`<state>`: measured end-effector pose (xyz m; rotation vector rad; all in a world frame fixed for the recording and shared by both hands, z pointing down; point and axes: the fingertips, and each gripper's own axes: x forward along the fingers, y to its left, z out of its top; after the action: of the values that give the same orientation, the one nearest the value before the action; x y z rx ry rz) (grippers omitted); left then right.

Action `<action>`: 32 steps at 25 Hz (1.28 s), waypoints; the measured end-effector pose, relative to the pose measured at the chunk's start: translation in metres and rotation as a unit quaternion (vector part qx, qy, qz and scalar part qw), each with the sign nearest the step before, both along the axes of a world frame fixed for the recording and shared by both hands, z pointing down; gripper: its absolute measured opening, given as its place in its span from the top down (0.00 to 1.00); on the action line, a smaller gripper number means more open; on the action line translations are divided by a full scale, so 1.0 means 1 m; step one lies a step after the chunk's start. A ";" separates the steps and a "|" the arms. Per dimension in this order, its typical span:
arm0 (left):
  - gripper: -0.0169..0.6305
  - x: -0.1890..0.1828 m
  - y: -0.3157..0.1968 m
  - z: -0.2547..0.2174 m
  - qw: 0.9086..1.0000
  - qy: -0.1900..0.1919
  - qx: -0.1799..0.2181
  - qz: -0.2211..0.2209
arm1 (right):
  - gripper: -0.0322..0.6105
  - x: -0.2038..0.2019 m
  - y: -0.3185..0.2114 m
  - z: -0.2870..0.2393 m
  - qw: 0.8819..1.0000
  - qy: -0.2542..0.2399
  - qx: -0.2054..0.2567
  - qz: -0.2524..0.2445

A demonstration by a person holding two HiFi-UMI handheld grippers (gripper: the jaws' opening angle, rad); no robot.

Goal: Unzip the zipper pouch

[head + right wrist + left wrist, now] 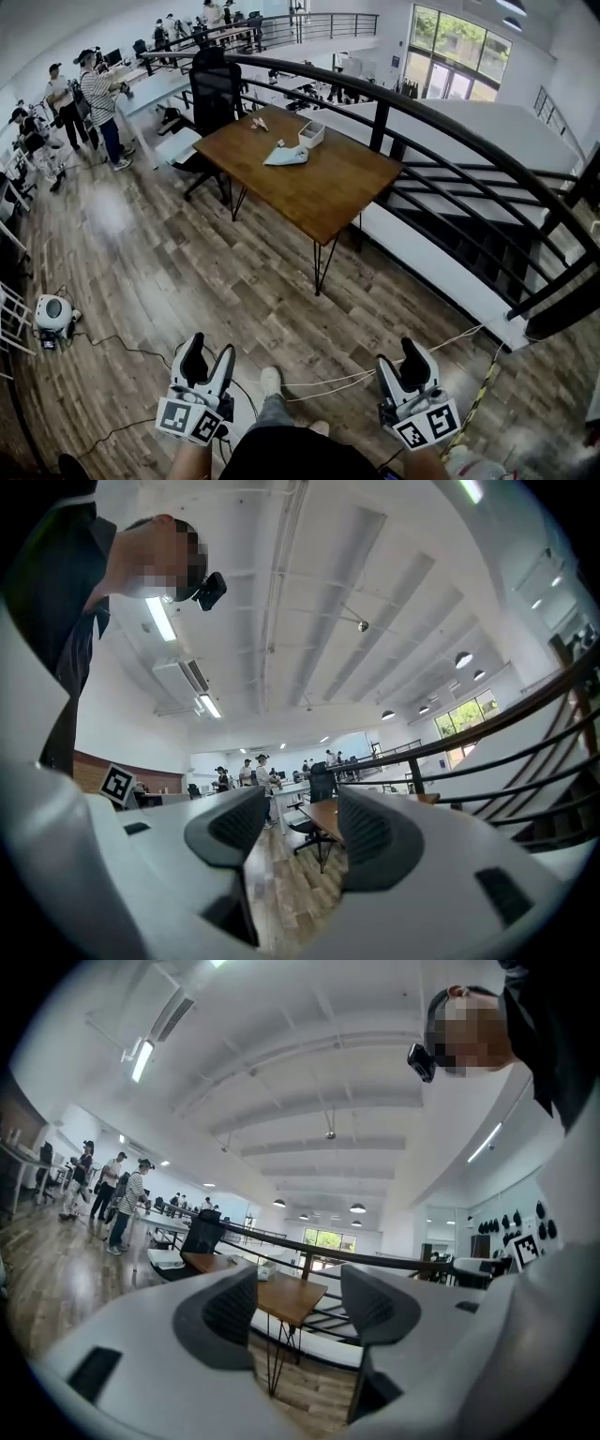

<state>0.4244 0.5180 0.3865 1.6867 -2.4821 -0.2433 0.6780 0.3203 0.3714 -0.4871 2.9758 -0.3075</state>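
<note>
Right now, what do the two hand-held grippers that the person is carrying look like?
The left hand-held gripper and the right hand-held gripper are both smooth white plastic. Each has two rounded jaws lined with dark grey ribbed pads. At the back of each sits a cube with black-and-white square markers. The person wears dark clothing.
</note>
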 end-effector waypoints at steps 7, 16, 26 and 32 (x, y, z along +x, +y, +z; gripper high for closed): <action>0.55 -0.089 -0.055 -0.004 0.999 -0.008 0.013 0.041 | 0.59 -0.088 -0.037 -0.016 0.999 0.010 0.023 0.021; 0.55 -0.197 -0.052 -0.011 0.999 -0.012 0.026 0.021 | 0.61 -0.221 -0.047 -0.019 0.999 0.013 0.024 -0.020; 0.55 -0.240 -0.061 0.006 1.000 0.003 0.014 0.013 | 0.63 -0.285 -0.050 0.003 0.998 0.020 -0.010 -0.056; 0.55 -0.258 -0.075 0.014 1.000 0.006 -0.003 0.008 | 0.63 -0.325 -0.070 0.012 0.997 0.026 -0.018 -0.075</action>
<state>0.1660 0.4426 0.4005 1.6969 -2.4571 -0.2428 0.3530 0.2502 0.3838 -0.2811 3.0687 -0.3691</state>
